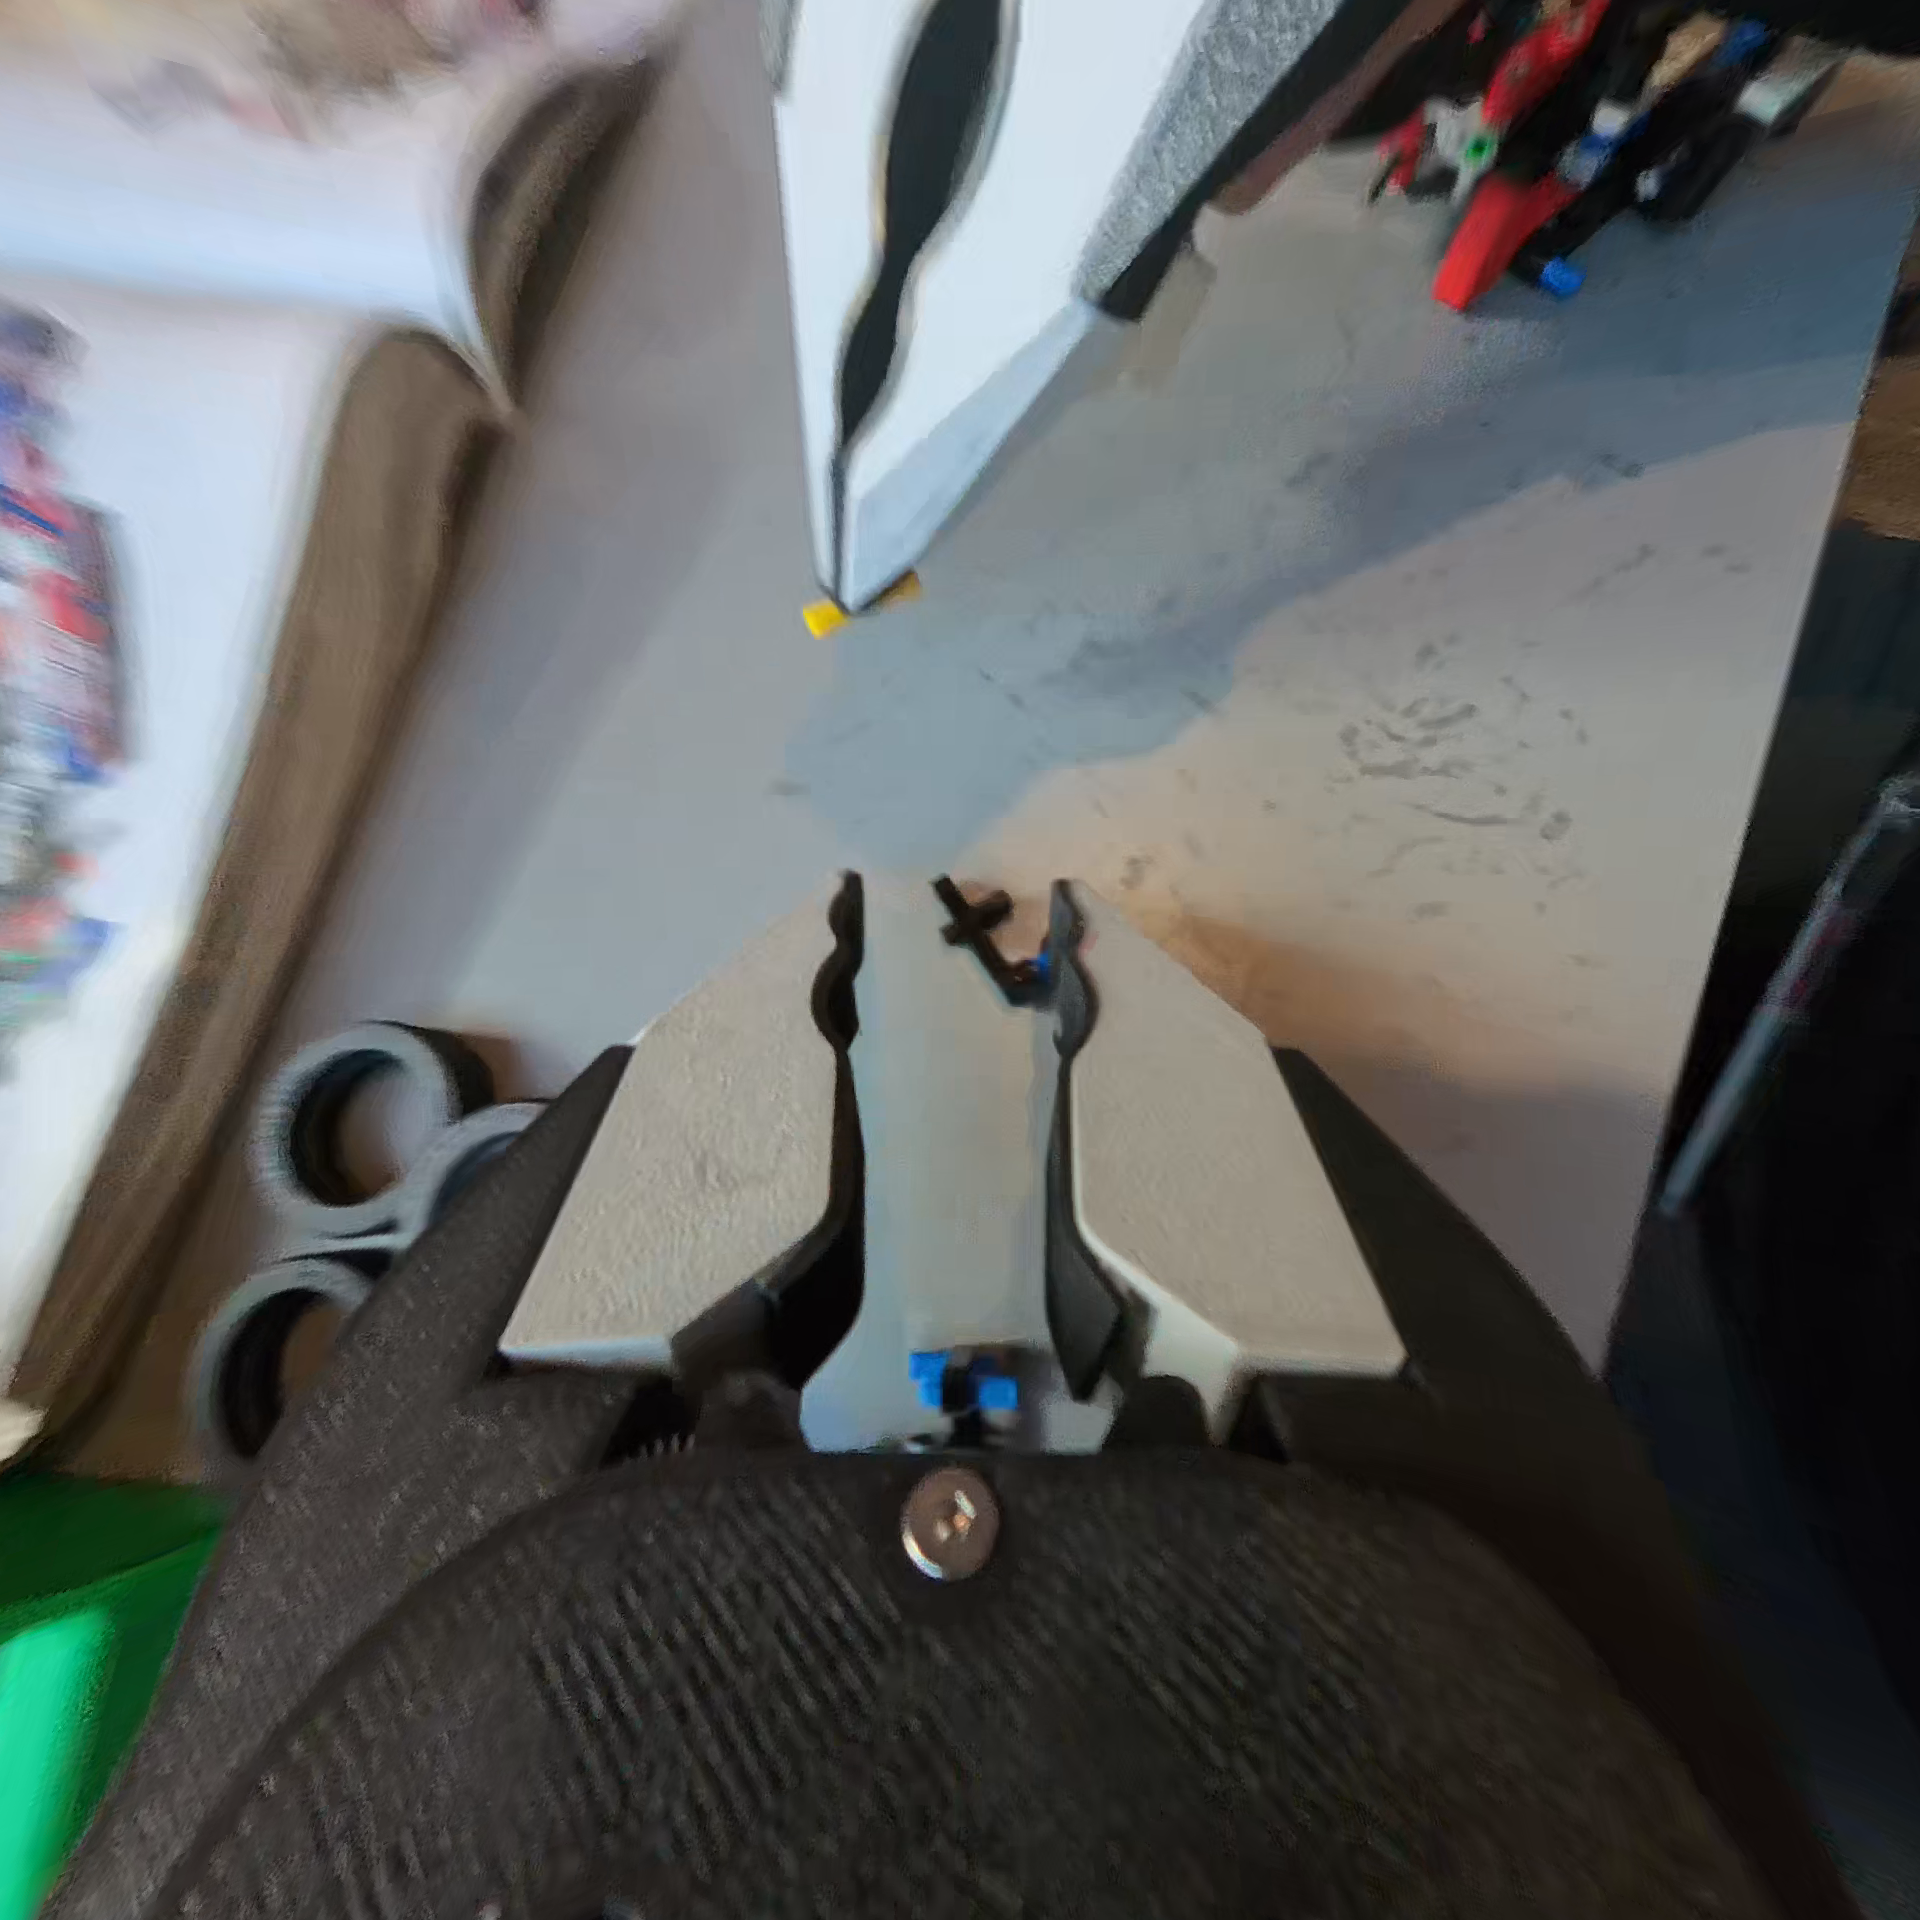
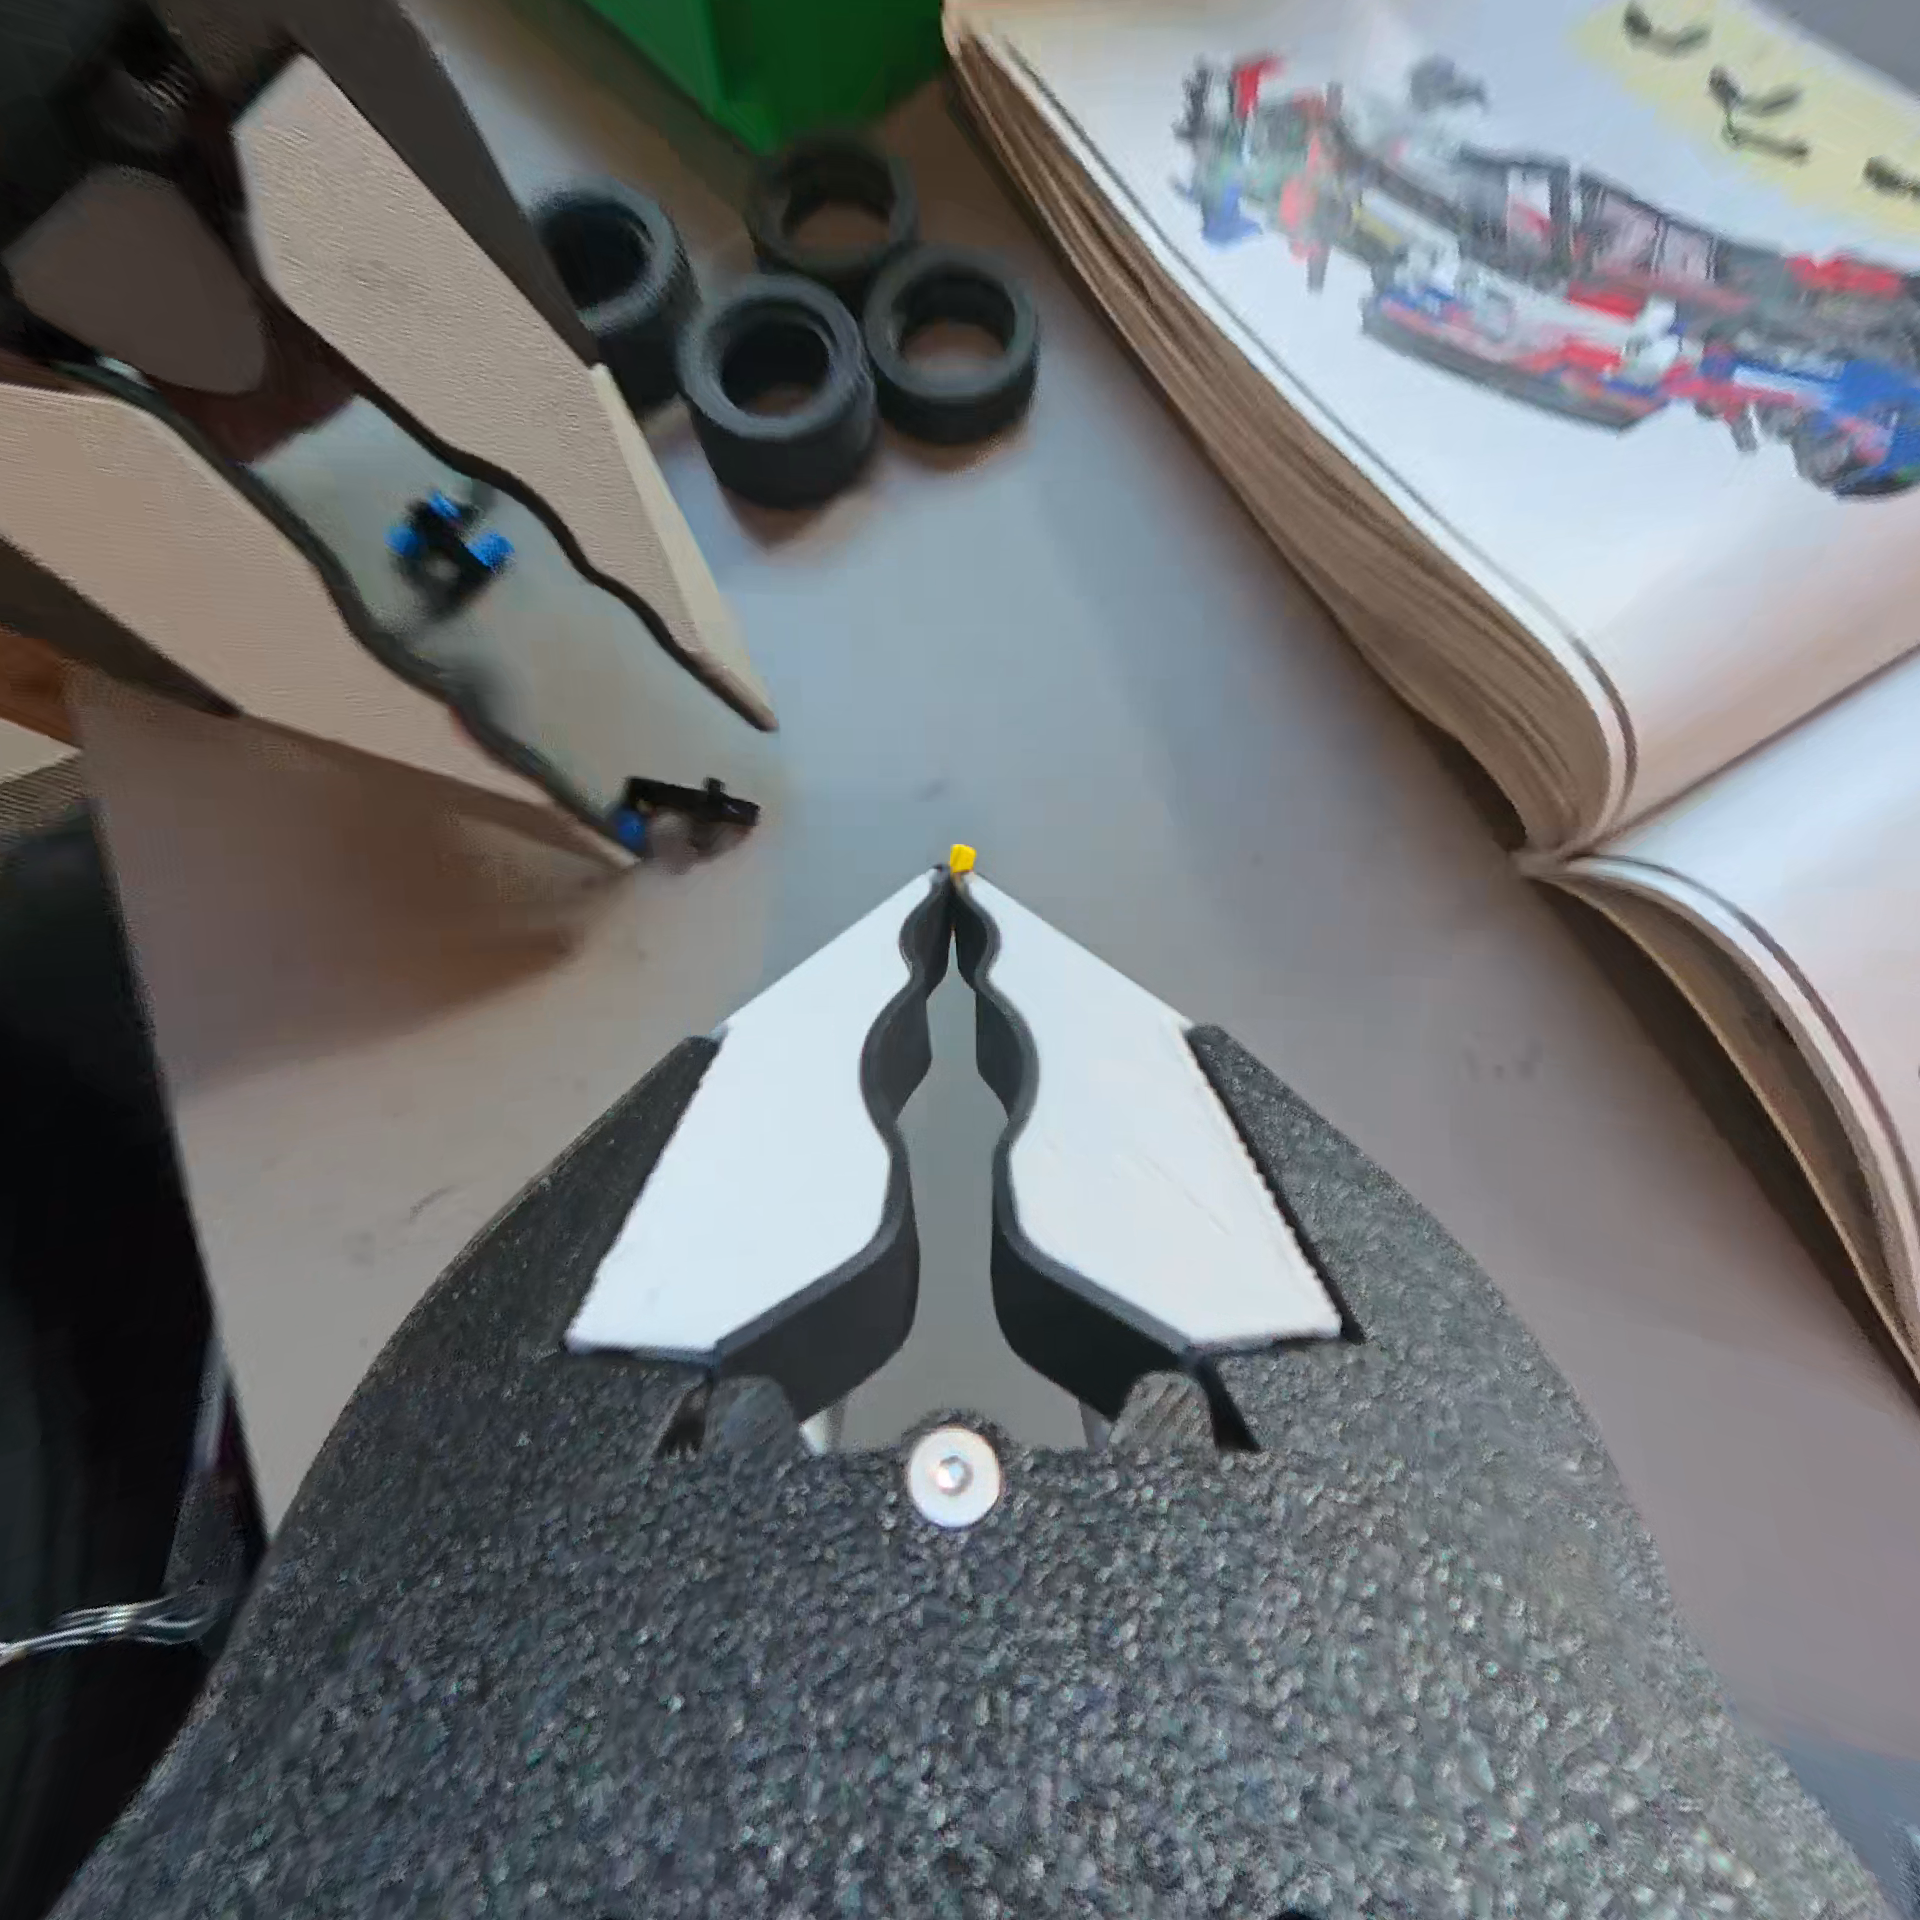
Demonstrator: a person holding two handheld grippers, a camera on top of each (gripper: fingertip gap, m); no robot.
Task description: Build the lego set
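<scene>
My right gripper [image 2: 954, 878] is shut on a small yellow piece [image 2: 961, 858] that sticks out past its tips. It also shows in the left wrist view [image 1: 844, 592], tips down near the table, with the yellow piece [image 1: 828, 617] in them. My left gripper [image 1: 958, 888] is open and low over the table. A thin black piece with a blue pin [image 1: 977, 935] lies against its right fingertip [image 1: 1065, 925]. In the right wrist view the left gripper [image 2: 694, 784] is at the upper left with that black piece [image 2: 691, 805] at its lower tip.
A small blue-and-black piece [image 1: 961, 1377] lies on the grey table between the left fingers' bases. Several black tyres [image 2: 779, 405] sit near a green container [image 2: 790, 52]. An open instruction book [image 2: 1558, 416] lies to the right. A red, blue and black model [image 1: 1538, 156] stands far off. Across from one pair of fingers to the other is roughly 6 cm.
</scene>
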